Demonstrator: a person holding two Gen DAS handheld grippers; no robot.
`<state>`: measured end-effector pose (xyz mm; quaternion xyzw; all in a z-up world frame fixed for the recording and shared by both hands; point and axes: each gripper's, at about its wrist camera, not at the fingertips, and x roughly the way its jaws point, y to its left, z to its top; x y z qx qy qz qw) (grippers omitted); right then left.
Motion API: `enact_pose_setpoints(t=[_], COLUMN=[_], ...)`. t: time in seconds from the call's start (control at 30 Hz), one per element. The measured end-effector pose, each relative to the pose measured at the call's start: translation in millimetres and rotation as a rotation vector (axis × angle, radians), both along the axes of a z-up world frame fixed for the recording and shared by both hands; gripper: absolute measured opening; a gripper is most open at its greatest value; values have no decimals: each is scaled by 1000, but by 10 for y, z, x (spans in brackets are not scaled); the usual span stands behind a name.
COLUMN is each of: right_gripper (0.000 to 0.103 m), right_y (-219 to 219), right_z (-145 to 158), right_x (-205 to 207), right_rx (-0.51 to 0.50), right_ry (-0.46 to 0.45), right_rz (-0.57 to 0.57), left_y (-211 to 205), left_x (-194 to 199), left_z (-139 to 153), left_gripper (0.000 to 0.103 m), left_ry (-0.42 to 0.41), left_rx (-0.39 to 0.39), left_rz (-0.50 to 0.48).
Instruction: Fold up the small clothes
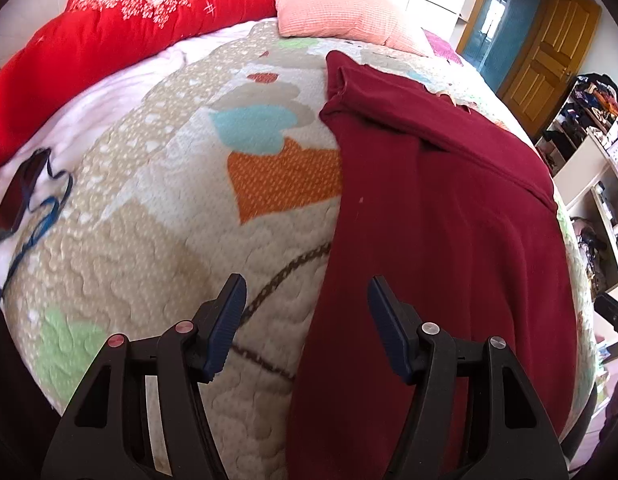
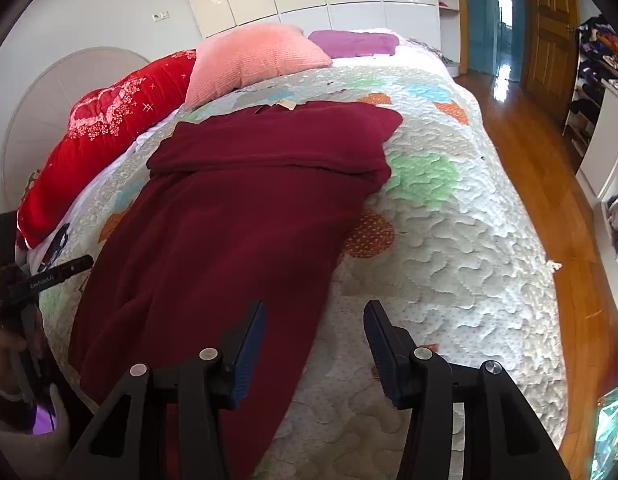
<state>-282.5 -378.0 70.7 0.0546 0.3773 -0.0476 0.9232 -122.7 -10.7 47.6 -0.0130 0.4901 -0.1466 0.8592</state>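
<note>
1. Both pairs of jaws stand wide apart and hold nothing: the left gripper [image 1: 307, 300] straddles the near left edge of the dark red garment [image 1: 437, 220], the right gripper [image 2: 315, 324] its near right edge.
2. That garment lies lengthwise on the bed [image 2: 469, 240], its far end already turned over in a fold.
3. Judged from this, the next fold goes best with each gripper pinching one near corner and both lifting evenly.
4. Open quilt lies on either side; a red cushion [image 2: 109, 132] and a pink pillow [image 2: 249, 60] crowd the bed's far edge, well apart.
</note>
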Motion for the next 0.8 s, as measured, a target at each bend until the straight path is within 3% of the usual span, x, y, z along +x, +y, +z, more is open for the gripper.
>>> enact_pose_setpoints(t=[0.27, 0.6, 0.7, 0.73, 0.77, 0.8], right_gripper=[49, 49, 49, 41, 26, 22], right_y=[36, -75, 0, 37, 69, 76], right_z=[-94, -434, -498, -512, -527, -540], right_x=[27, -139, -160, -152, -139, -127], right_rx=[27, 232, 237, 213, 183, 179], right_ry=[34, 126, 110, 99, 80, 67], right_rz=[30, 86, 121, 127, 113, 99], left_y=[115, 127, 97, 94, 91, 91], left_x=[-126, -246, -235, -229, -217, -216], left_z=[-92, -181, -208, -213, -215, -214], left_gripper=[63, 63, 67, 69, 69, 69], left_ry=[81, 134, 132, 132, 134, 135], left_rx=[-31, -66, -67, -72, -77, -79], left_rz=[-38, -74, -71, -67, -62, -59])
